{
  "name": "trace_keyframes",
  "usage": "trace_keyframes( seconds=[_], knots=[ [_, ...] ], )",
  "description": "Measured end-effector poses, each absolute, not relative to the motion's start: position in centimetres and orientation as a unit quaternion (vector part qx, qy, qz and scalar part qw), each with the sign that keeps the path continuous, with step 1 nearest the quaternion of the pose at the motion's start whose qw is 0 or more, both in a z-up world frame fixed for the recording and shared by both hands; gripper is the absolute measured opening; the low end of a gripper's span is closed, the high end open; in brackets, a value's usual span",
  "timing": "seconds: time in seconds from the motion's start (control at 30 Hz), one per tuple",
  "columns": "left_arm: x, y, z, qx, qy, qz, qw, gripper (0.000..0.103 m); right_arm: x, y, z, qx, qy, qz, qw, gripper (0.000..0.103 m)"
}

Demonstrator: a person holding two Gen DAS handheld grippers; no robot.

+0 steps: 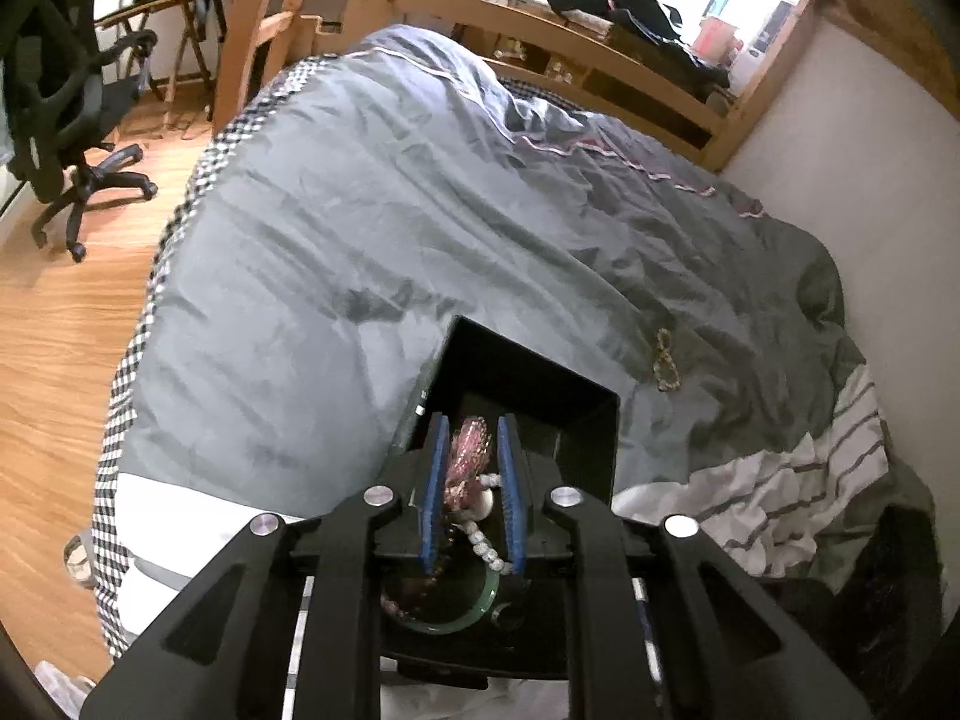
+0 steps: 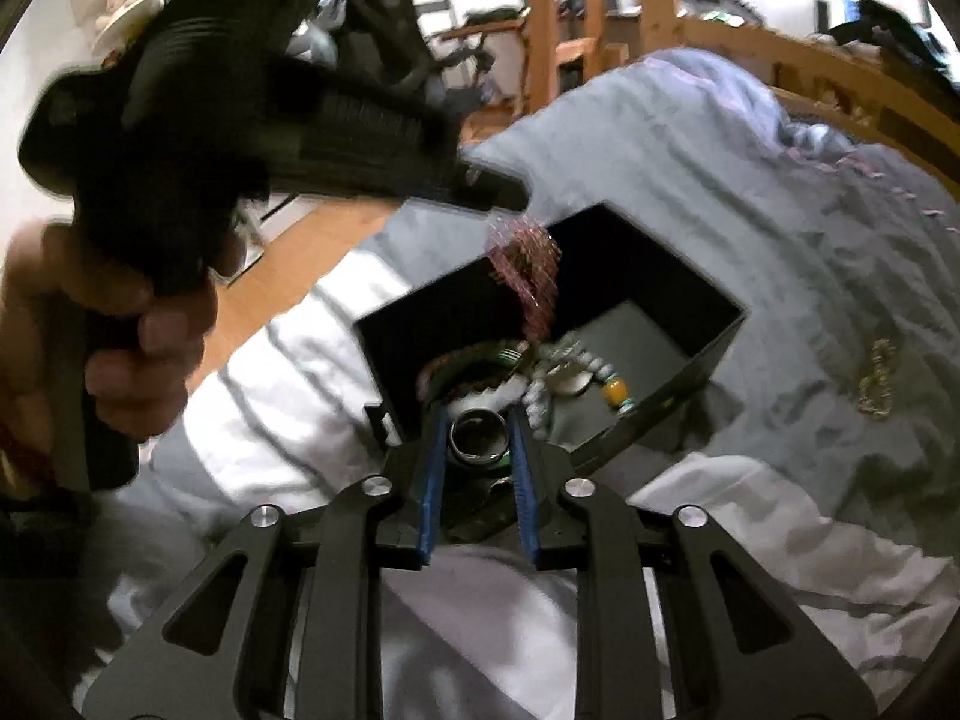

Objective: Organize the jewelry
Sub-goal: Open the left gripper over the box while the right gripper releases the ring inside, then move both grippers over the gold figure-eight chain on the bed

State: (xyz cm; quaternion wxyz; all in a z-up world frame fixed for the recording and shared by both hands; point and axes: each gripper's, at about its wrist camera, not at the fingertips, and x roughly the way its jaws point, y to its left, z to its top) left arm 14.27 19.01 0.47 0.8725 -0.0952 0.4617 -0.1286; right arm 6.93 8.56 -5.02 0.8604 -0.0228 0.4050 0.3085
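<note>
A black open box [image 1: 591, 414] [image 2: 711, 315] sits on the grey bed cover and holds several pieces of jewelry, among them a white bead string [image 2: 591, 360] and a green bangle [image 1: 480, 606]. My left gripper [image 1: 473, 420] hovers over the box, and the pink beaded piece [image 1: 468, 456] hangs between its jaws; the right wrist view shows that piece dangling [image 2: 528, 276] from the left gripper's tip [image 2: 498, 189]. My right gripper [image 2: 479, 417] is at the box's near edge with a silver ring [image 2: 477, 435] between its blue pads. A gold chain [image 1: 665, 360] [image 2: 877, 381] lies on the cover right of the box.
The bed's grey cover [image 1: 360, 228] spreads ahead, with a white striped sheet [image 1: 780, 492] at the near right. A wooden bed frame [image 1: 600, 42] bounds the far side, a wall the right. An office chair [image 1: 66, 120] stands on the wood floor to the left.
</note>
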Motion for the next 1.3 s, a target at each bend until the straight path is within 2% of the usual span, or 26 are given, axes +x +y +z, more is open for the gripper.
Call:
trace_keyframes(
  seconds=[0.03, 0.07, 0.17, 0.23, 0.27, 0.33, 0.5, 0.7, 0.87, 0.97, 1.13, 1.2, 1.27, 1.3],
  knots=[
    [14.2, 19.1, 0.6, -0.09, 0.457, -0.116, 0.878, 0.056, 7.0, 8.5, -5.1, -0.031, 0.402, 0.304, 0.863, 0.055],
    [14.0, 19.2, 0.7, -0.085, 0.449, -0.104, 0.883, 0.062, 6.9, 8.2, -5.1, -0.033, 0.395, 0.298, 0.869, 0.07],
    [13.9, 19.8, 1.0, -0.088, 0.436, -0.095, 0.891, 0.066, 7.5, 5.5, -4.7, 0.005, 0.374, 0.287, 0.882, 0.08],
    [14.0, 19.9, 1.3, -0.092, 0.425, -0.09, 0.896, 0.076, 8.2, 3.1, -4.6, 0.023, 0.37, 0.26, 0.891, 0.088],
    [13.9, 19.7, 1.4, -0.086, 0.419, -0.088, 0.9, 0.078, 8.6, 1.6, -4.6, 0.029, 0.368, 0.241, 0.898, 0.093],
    [13.8, 19.2, 1.8, -0.073, 0.407, -0.087, 0.906, 0.087, 9.2, -1.1, -4.7, 0.037, 0.37, 0.204, 0.905, 0.093],
    [12.8, 16.0, 3.1, -0.001, 0.352, -0.074, 0.933, 0.095, 9.7, -7.5, -5.0, 0.058, 0.382, 0.122, 0.914, 0.094],
    [12.8, 11.5, 3.3, 0.021, 0.335, -0.124, 0.934, 0.095, 9.0, -11.6, -3.6, 0.067, 0.369, 0.092, 0.922, 0.094],
    [13.0, 6.8, 2.4, 0.001, 0.34, -0.161, 0.927, 0.095, 8.2, -13.8, -2.0, 0.064, 0.349, 0.081, 0.931, 0.094],
    [13.4, 3.5, 0.6, -0.006, 0.349, -0.184, 0.919, 0.095, 8.1, -15.5, -1.0, 0.075, 0.336, 0.072, 0.936, 0.094],
    [14.8, -1.2, -2.9, 0.046, 0.366, -0.202, 0.907, 0.095, 9.3, -18.4, -0.5, 0.09, 0.322, 0.064, 0.94, 0.093],
    [15.7, -2.6, -4.1, 0.043, 0.371, -0.216, 0.902, 0.094, 10.2, -19.2, -0.7, 0.101, 0.319, 0.073, 0.94, 0.086],
    [16.6, -3.7, -5.1, 0.037, 0.375, -0.229, 0.897, 0.088, 11.8, -19.6, -1.6, 0.106, 0.325, 0.087, 0.936, 0.063],
    [17.2, -4.1, -5.5, 0.036, 0.379, -0.234, 0.895, 0.083, 12.4, -19.6, -1.9, 0.107, 0.327, 0.093, 0.934, 0.056]
  ],
)
